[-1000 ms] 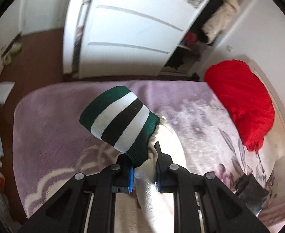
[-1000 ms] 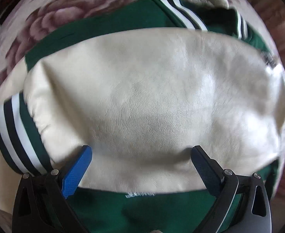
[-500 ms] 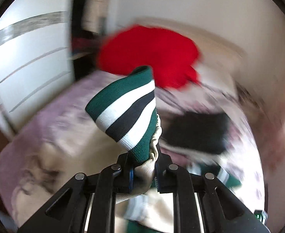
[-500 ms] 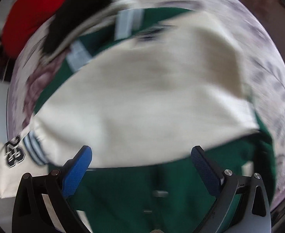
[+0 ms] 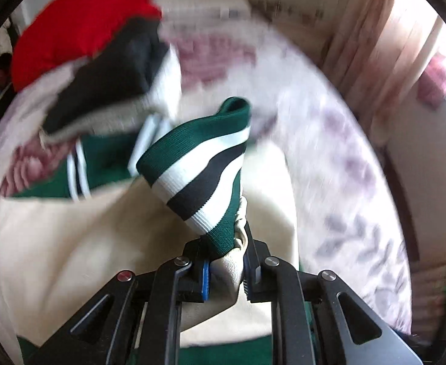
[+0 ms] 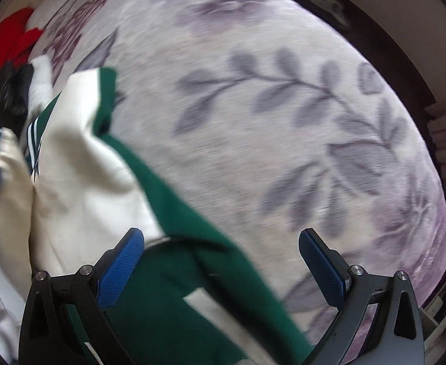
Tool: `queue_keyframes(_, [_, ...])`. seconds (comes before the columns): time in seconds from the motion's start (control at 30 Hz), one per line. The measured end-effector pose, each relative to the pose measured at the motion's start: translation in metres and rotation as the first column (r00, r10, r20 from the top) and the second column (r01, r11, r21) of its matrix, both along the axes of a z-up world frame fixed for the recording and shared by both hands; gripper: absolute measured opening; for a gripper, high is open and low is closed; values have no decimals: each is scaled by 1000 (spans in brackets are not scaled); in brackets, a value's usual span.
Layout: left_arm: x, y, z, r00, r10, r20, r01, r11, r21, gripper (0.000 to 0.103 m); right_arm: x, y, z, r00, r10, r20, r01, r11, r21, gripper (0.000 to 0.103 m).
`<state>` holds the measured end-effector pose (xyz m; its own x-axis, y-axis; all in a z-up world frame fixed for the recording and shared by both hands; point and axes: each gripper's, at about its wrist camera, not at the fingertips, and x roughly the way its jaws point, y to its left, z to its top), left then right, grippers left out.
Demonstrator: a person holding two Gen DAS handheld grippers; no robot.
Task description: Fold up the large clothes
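Left wrist view first: our left gripper (image 5: 226, 269) is clamped on the end of a cream sleeve (image 5: 232, 266), and its jaws have just been easing apart a touch with the fabric between them. The sleeve's striped cuff (image 5: 198, 167) in green, white and black sticks up ahead of the fingers. Below it the varsity jacket (image 5: 80, 243) lies across the floral bedspread (image 5: 338, 158), with a black garment (image 5: 113, 76) and something red (image 5: 80, 21) further back.

Right wrist view: our right gripper (image 6: 221, 269) has its jaws spread wide, holding nothing. It hangs over the jacket's green edge (image 6: 174, 273), bedspread (image 6: 283, 115) to the right. Pretty blurry.
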<state>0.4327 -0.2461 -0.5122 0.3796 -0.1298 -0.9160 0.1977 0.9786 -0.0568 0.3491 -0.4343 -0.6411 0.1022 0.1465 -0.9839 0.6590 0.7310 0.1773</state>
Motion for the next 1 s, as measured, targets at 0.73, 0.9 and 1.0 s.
queue_keyframes(0.73, [-96,306,16,832,551,-58,-521,814,257,86,170,111,2,885,441,147,-465,854,235,55])
queue_keyframes(0.9, [-90,358,14,765,644,-14,-622,744,244,86,162,138,34,854,495,158,-504,864,16,5])
queue_keyframes(1.0, [-76,371,14,747,665,-1,-652,733,193,86,148,107,62,894,392,217,-399,917,-14,5])
